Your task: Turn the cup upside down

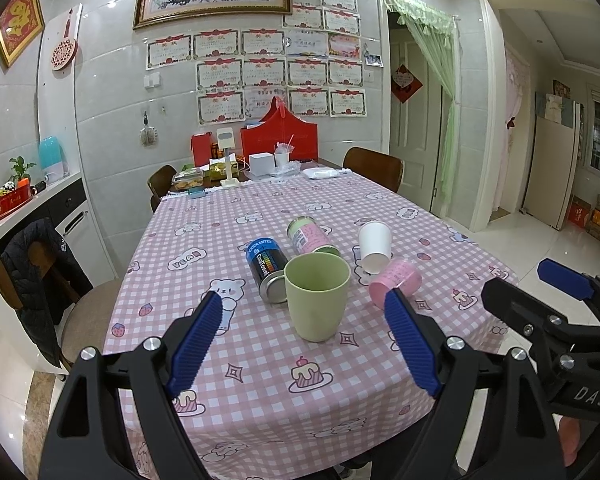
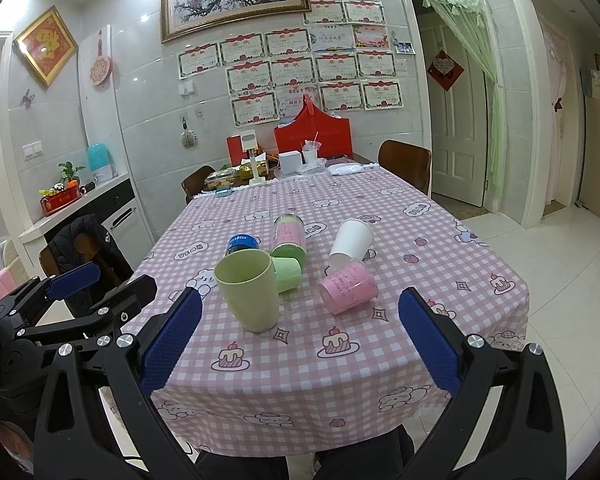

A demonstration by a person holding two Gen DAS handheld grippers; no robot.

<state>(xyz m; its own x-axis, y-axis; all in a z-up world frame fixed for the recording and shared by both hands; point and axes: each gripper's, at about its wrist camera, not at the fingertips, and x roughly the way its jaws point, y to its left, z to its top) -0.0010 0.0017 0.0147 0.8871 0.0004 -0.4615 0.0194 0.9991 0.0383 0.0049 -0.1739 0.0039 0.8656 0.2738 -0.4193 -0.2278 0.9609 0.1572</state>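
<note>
— What's in front of you, biggest thing first?

— The tabletop (image 1: 260, 380), under a pink checked cloth printed with bears and cakes. On it, near my edge, stands the green cup (image 1: 317, 295): pale green, plain, upright with its mouth up, nothing visible inside.

— And your fingers?

— My left gripper (image 1: 304, 344) hangs in front of the cup, fingers (image 1: 198, 338) spread wide, gripping nothing. My right gripper (image 2: 300, 344) is the same, blue pads well apart, with the cup ahead and to its left.

— What lies around the cup?

— Just behind it, on its side, a dark can (image 1: 269, 269) with a blue band; I read "CoolTowel" on it. Beside that lies a canister (image 1: 311, 237) with a pink label and green lid, its print too small to read. To the right, a white paper cup (image 1: 374, 246) tipped over, and a pink cup (image 1: 396, 283) on its side, with writing I can't make out.

— Do the two views differ?

— The right wrist view shows a small green cup (image 2: 287, 275) lying behind the upright one; the left view hides it. "DAS" shows on the right gripper's body in the left view.
</note>
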